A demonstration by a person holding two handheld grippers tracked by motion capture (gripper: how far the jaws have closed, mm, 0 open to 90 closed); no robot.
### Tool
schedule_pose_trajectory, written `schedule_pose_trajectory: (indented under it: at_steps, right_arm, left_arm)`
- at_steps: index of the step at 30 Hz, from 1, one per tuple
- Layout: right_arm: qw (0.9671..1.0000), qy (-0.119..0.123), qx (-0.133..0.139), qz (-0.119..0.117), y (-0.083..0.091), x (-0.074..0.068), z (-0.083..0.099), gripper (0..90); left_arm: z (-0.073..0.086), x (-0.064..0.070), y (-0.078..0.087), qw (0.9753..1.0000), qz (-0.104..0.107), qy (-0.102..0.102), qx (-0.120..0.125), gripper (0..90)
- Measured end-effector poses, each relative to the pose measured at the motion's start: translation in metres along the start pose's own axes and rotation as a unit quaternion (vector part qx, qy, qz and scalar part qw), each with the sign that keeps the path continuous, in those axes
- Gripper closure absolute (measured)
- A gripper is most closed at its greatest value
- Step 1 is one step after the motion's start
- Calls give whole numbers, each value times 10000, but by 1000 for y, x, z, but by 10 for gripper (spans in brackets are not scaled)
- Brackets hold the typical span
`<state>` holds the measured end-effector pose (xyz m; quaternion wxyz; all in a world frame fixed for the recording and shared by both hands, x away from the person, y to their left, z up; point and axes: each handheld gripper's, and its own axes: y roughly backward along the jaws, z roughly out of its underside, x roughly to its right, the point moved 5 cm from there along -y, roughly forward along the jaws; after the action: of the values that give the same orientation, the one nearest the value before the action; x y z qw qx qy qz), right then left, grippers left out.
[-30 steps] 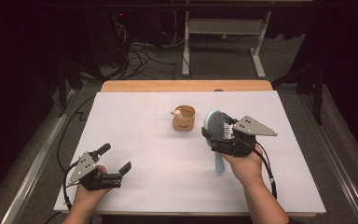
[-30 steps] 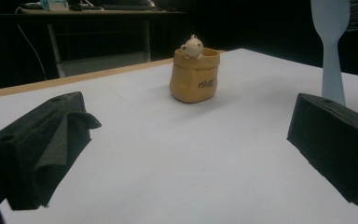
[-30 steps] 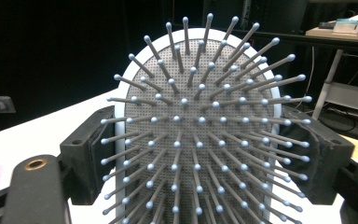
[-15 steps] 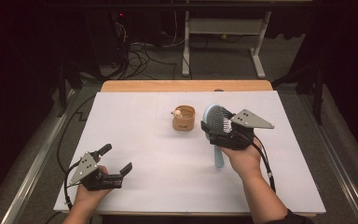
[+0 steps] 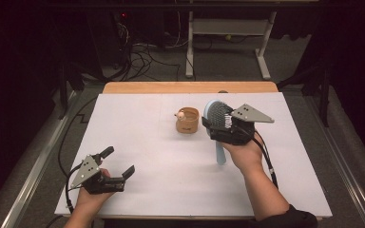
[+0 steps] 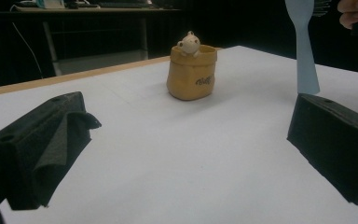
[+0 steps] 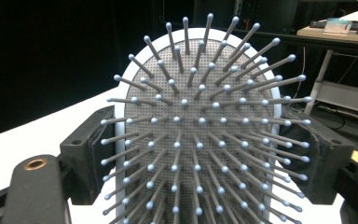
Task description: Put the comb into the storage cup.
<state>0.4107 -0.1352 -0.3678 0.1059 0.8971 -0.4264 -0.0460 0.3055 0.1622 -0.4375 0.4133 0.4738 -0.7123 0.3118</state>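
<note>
My right gripper (image 5: pixel 224 127) is shut on the head of a light blue hairbrush (image 5: pixel 215 113) and holds it up over the table's right middle. The bristles face the camera in the right gripper view, where the brush head (image 7: pixel 200 140) sits between the two jaws of the right gripper (image 7: pixel 205 156). Its handle (image 5: pixel 220 154) points down toward the person; the handle (image 6: pixel 304 51) also hangs at the top right of the left gripper view. My left gripper (image 5: pixel 119 162) rests open near the front left edge. The left gripper (image 6: pixel 191 116) has nothing between its jaws.
A small tan fabric pouch (image 5: pixel 187 122) with a little pale toy figure at its rim stands just left of the brush; this pouch (image 6: pixel 191 72) lies ahead of the left jaws. The white table cover (image 5: pixel 147 142) ends in a wooden strip at the back. Cables and a desk frame lie beyond.
My right gripper has carried the hairbrush slightly up and toward the pouch. The left gripper has barely moved and stays open.
</note>
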Motion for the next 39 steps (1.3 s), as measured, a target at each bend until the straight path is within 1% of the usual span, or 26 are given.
schedule_pose_trajectory:
  at_steps: [4, 7, 8, 11, 14, 16, 18, 19, 20, 26, 27, 30, 35, 36, 37, 38, 39]
  right_arm:
    - [10000, 6, -33, 3, -4, 1, -3, 206]
    - [10000, 67, -41, 8, -8, 1, -6, 206]
    - [10000, 61, -47, 23, -9, 1, -7, 206]
    - [10000, 45, -32, 64, -11, 3, -10, 207]
    - [10000, 0, 0, 52, -14, 6, -13, 207]
    - [10000, -52, -33, 43, -16, 7, -14, 207]
    - [9999, -41, -36, 88, -18, 9, -16, 207]
    - [9999, -34, -28, 112, -19, 10, -17, 207]
    - [9999, -29, -37, 114, -20, 10, -18, 207]
    - [9999, 6, -33, 129, -24, 10, -23, 207]
    - [9999, 16, -40, 118, -25, 10, -24, 207]
    - [9999, 46, -13, 126, -28, 9, -27, 207]
    - [9998, 78, 67, 179, -31, 9, -33, 207]
    - [9996, 106, 134, 211, -32, 10, -35, 206]
    - [9996, 101, 153, 217, -33, 10, -36, 206]
    - [9995, 93, 186, 231, -34, 10, -38, 206]
    - [9995, 93, 186, 231, -34, 10, -38, 206]
  left_arm:
    - [0, 0, 0, 10000, 5, -4, -6, 2]
    - [0, 0, 0, 10000, -3, 10, -22, 2]
    - [0, 0, 0, 10000, -27, 53, -2, 2]
    - [-1, -1, 0, 10000, -21, 37, -12, 2]
    - [-1, -1, 0, 10000, -29, 75, 5, 2]
    - [-1, -1, 0, 10000, -31, 89, 6, 2]
    - [-2, -1, 0, 9999, -38, 108, 2, 2]
    - [-1, 0, 0, 9998, -64, 170, 2, 2]
    - [-1, 0, 0, 9998, -66, 182, 0, 3]
    - [-1, 0, 0, 9998, -56, 169, -17, 2]
    - [-2, -1, 0, 9999, -60, 135, -7, 2]
    - [-1, -1, 0, 10000, -35, 72, -24, 2]
    - [-1, -1, 0, 10000, -29, 74, -28, 2]
    - [-1, -2, 0, 10000, -4, -1, -39, 2]
    - [-1, -2, 0, 10000, -4, -1, -39, 2]
    - [0, -1, 0, 9999, -49, 114, -30, 2]
    - [0, -1, 0, 9999, -49, 114, -30, 2]
